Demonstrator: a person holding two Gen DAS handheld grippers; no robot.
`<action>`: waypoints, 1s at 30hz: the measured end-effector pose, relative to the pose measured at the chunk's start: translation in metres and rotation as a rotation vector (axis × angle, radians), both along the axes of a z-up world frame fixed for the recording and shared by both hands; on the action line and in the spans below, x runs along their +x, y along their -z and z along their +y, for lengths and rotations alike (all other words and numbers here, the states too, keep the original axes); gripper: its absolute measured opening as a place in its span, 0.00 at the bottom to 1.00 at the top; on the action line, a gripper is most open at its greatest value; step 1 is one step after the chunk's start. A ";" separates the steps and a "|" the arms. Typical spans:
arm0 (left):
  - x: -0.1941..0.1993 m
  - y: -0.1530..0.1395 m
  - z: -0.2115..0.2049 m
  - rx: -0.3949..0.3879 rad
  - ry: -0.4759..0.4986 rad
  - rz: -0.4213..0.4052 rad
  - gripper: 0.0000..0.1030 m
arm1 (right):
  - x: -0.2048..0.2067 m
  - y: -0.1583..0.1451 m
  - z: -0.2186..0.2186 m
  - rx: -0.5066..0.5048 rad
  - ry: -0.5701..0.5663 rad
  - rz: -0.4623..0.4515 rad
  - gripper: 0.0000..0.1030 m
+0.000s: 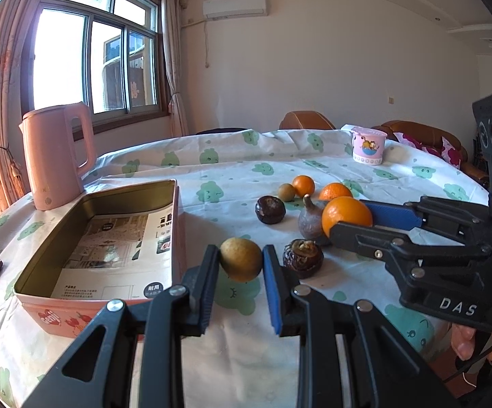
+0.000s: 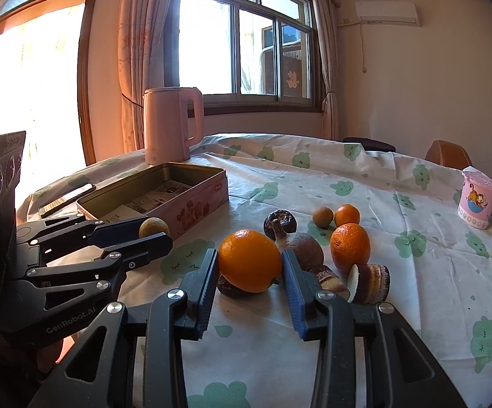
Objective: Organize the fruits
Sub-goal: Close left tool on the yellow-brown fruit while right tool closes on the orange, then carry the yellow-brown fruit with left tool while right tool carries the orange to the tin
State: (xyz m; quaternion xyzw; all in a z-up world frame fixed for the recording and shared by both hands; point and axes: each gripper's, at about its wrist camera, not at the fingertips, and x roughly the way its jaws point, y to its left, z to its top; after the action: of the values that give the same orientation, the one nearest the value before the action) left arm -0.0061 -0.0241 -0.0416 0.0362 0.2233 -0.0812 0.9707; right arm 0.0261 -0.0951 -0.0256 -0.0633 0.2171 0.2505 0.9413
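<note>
My left gripper (image 1: 241, 265) is shut on a yellow-brown round fruit (image 1: 240, 258), just right of the open pink tin box (image 1: 164, 187). My right gripper (image 2: 250, 265) is shut on a large orange (image 2: 249, 260), which also shows in the left wrist view (image 1: 346, 216). Other fruits lie on the cloth: two oranges (image 2: 349, 248) (image 2: 347, 215), a small brown fruit (image 2: 322, 217), a pear-shaped brown fruit (image 2: 302, 246), dark wrinkled fruits (image 1: 269, 209) (image 1: 302, 258) and a cut purple piece (image 2: 370, 283). The tin holds only a printed paper sheet.
A pink kettle (image 1: 55, 156) stands behind the tin. A phone (image 2: 67, 200) lies left of the tin. A pink yogurt cup (image 2: 478, 200) stands at the far right. The table has a white cloth with green clouds (image 2: 382, 306); chairs stand behind it.
</note>
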 end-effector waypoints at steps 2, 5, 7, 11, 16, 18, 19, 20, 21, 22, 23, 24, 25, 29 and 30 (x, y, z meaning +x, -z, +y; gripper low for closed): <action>-0.001 -0.001 0.000 0.002 0.000 -0.007 0.27 | -0.001 -0.001 0.000 0.002 0.001 -0.004 0.38; -0.002 -0.002 0.000 0.003 -0.005 -0.017 0.27 | -0.001 -0.002 0.000 0.006 0.000 -0.010 0.38; -0.003 -0.003 0.000 0.006 -0.008 -0.024 0.27 | -0.001 -0.003 -0.001 0.009 0.000 -0.017 0.38; -0.002 -0.005 0.001 0.005 -0.010 -0.031 0.27 | -0.003 -0.005 -0.001 0.015 -0.001 -0.027 0.38; -0.002 -0.011 0.005 0.011 -0.024 -0.041 0.27 | -0.001 -0.011 0.002 0.011 -0.014 -0.032 0.38; -0.001 -0.014 0.010 0.008 -0.037 -0.043 0.27 | 0.001 -0.016 0.004 0.008 -0.026 -0.038 0.38; -0.001 -0.016 0.013 0.008 -0.047 -0.044 0.27 | 0.002 -0.018 0.006 0.005 -0.030 -0.042 0.38; 0.000 -0.017 0.016 0.006 -0.056 -0.043 0.27 | 0.003 -0.021 0.009 0.003 -0.037 -0.045 0.38; 0.001 -0.019 0.020 0.004 -0.065 -0.044 0.27 | 0.004 -0.024 0.011 0.003 -0.045 -0.046 0.38; 0.001 -0.020 0.023 0.004 -0.075 -0.045 0.27 | 0.005 -0.026 0.013 0.004 -0.053 -0.047 0.38; 0.003 -0.022 0.027 0.007 -0.087 -0.045 0.27 | 0.006 -0.028 0.016 0.004 -0.062 -0.048 0.38; 0.005 -0.023 0.031 0.008 -0.098 -0.044 0.27 | 0.008 -0.031 0.020 0.001 -0.070 -0.050 0.38; 0.006 -0.023 0.035 0.008 -0.107 -0.044 0.27 | 0.009 -0.033 0.023 -0.004 -0.077 -0.051 0.38; 0.014 -0.026 0.054 0.009 -0.145 -0.037 0.27 | 0.016 -0.039 0.039 -0.017 -0.111 -0.050 0.38; 0.017 -0.026 0.058 0.010 -0.152 -0.034 0.27 | 0.018 -0.040 0.043 -0.020 -0.117 -0.047 0.38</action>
State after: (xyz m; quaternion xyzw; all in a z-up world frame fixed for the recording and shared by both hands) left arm 0.0106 0.0341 -0.0155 0.0252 0.2092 -0.0054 0.9775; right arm 0.0444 -0.0522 0.0147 -0.0910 0.1932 0.3014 0.9293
